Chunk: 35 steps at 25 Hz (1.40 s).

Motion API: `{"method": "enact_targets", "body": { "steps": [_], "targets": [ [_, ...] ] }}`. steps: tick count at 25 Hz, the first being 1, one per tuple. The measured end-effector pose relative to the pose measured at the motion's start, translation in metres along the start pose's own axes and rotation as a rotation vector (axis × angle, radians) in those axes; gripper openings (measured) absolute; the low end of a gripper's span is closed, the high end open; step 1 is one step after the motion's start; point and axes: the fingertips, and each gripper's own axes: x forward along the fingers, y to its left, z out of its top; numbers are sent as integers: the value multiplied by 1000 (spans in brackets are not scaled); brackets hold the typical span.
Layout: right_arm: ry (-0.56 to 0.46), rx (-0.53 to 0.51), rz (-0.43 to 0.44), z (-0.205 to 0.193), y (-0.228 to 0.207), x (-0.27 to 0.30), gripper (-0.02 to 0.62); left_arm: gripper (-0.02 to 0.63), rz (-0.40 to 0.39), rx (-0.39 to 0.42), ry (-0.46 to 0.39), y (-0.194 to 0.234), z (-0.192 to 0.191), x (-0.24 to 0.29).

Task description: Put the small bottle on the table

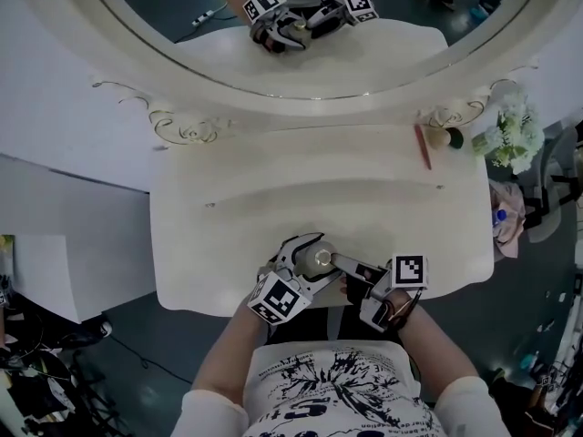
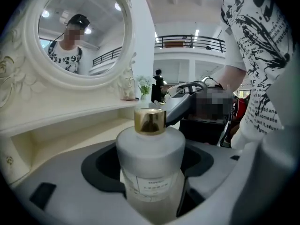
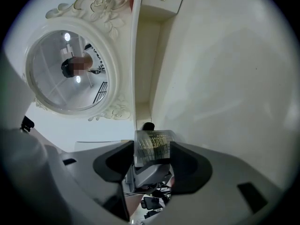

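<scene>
The small frosted bottle (image 1: 321, 260) with a gold cap (image 2: 150, 121) hangs over the front edge of the white dressing table (image 1: 273, 198). My left gripper (image 1: 308, 259) is shut on its body, and the bottle (image 2: 150, 163) stands upright between those jaws in the left gripper view. From the right, my right gripper (image 1: 341, 265) reaches in. In the right gripper view the labelled side of the bottle (image 3: 152, 146) fills the gap between its pads, touching both. The right gripper's grey finger (image 2: 187, 97) shows behind the cap.
A large oval mirror (image 1: 301, 25) stands at the table's back. A red stick (image 1: 424, 146), a small round item (image 1: 446, 137) and white flowers (image 1: 510, 135) lie at the back right. A person's torso is close against the front edge.
</scene>
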Motion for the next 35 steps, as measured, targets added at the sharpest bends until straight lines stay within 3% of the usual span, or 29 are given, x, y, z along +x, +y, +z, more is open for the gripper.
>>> {"method": "enact_targets", "body": {
  "steps": [10, 18, 24, 30, 32, 35],
  "targets": [
    [-15, 29, -7, 1, -17, 1, 253, 350, 3, -3, 47, -1, -14, 8],
    [-20, -8, 9, -5, -13, 4, 256, 351, -37, 1, 68, -6, -17, 7],
    [-32, -65, -21, -4, -8, 2, 243, 351, -15, -14, 31, -5, -3, -4],
    [-68, -204, 95, -4, 45, -6, 227, 351, 62, -24, -73, -2, 29, -31],
    [-115, -253, 106, -1, 60, -13, 182, 350, 81, -23, -105, 0, 41, -42],
    [-200, -354, 35, 6, 66, -28, 79, 338, 130, -36, -159, 5, 59, -62]
  ]
}}
